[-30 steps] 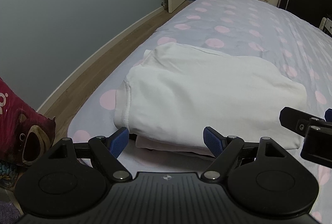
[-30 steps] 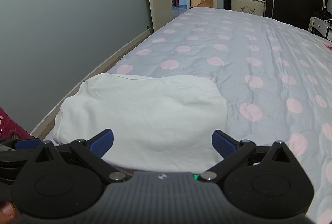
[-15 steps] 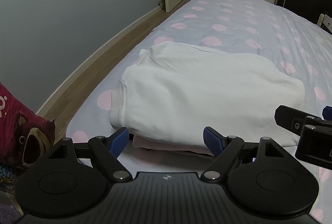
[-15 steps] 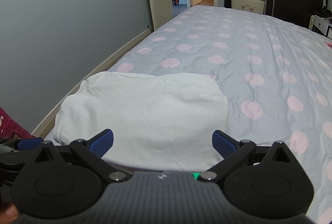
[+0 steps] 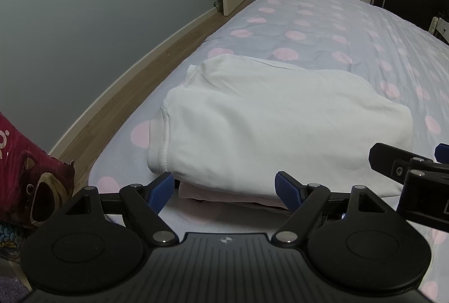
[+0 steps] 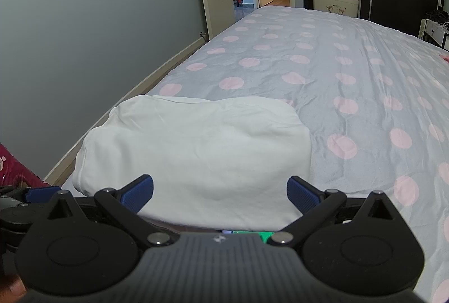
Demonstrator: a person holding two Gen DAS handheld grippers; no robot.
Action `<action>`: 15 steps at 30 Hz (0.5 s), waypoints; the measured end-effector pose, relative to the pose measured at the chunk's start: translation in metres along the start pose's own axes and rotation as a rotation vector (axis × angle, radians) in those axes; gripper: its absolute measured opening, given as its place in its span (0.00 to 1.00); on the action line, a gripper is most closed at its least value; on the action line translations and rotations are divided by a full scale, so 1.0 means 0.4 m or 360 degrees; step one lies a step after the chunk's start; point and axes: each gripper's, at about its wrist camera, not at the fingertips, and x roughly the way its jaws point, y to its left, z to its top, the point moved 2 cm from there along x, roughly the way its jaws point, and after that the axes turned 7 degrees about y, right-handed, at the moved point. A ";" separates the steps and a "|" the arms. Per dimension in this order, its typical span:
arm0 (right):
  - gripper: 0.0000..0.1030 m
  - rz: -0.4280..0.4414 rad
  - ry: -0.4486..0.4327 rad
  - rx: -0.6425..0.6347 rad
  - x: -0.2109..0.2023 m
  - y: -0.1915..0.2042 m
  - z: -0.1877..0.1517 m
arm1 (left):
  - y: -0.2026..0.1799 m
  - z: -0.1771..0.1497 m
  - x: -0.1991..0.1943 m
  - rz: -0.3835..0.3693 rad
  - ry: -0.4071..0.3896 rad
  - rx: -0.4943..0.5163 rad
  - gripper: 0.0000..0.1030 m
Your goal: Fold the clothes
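Two tongs are seen, both spread wide and holding nothing. The left tongs (image 5: 224, 189) are poised at the near edge of a folded white garment (image 5: 275, 123), blue pads flanking that edge without closing on it. The right tongs (image 6: 220, 190) are held just short of the same garment (image 6: 196, 151), its near hem lying between and slightly under the pads.

The garment is lying just ahead of both tongs on the bed (image 6: 350, 73), near the bed's left edge. It is folded into a thick, roughly rectangular bundle; a stitched hem (image 5: 164, 140) is seen at the left end, ahead of the left tongs' left pad. A second, pinkish layer (image 5: 224, 195) is visible under the near edge, between the left tongs' pads; whether it is a separate piece cannot be told. A red bear-print cushion (image 5: 33, 176) is seen off to the left of the left tongs, apart from the garment. The right tongs' finger (image 5: 398, 162) shows at the right of the left view.

Step judged: fold mostly done, tidy rectangle already formed, no grasp in hand. Next move, as a guess: either the near edge is to be pinched by both tongs for one more fold away from them, or the stack is to be squared and left. Both layers would need to be caught together, else the top sheet may slide off the lower one.
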 end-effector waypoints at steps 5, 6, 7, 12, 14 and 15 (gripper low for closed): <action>0.99 0.0001 0.0004 0.0004 0.003 0.000 0.000 | -0.004 -0.002 0.001 0.0003 0.0005 0.0005 0.76; 0.99 0.0002 0.0004 0.0005 0.003 0.000 0.000 | -0.006 -0.002 0.001 0.0003 0.0006 0.0005 0.76; 0.99 0.0002 0.0004 0.0006 0.003 0.000 0.000 | -0.007 -0.002 0.001 0.0003 0.0007 0.0006 0.76; 0.99 0.0008 0.0006 0.0006 0.003 -0.002 -0.002 | -0.011 -0.005 0.001 0.0001 0.0012 0.0011 0.76; 0.99 0.0009 0.0008 0.0007 0.004 -0.004 -0.002 | -0.012 -0.008 0.001 0.0002 0.0013 0.0013 0.76; 0.99 0.0010 0.0009 0.0007 0.004 -0.004 -0.002 | -0.012 -0.008 0.001 0.0001 0.0014 0.0013 0.76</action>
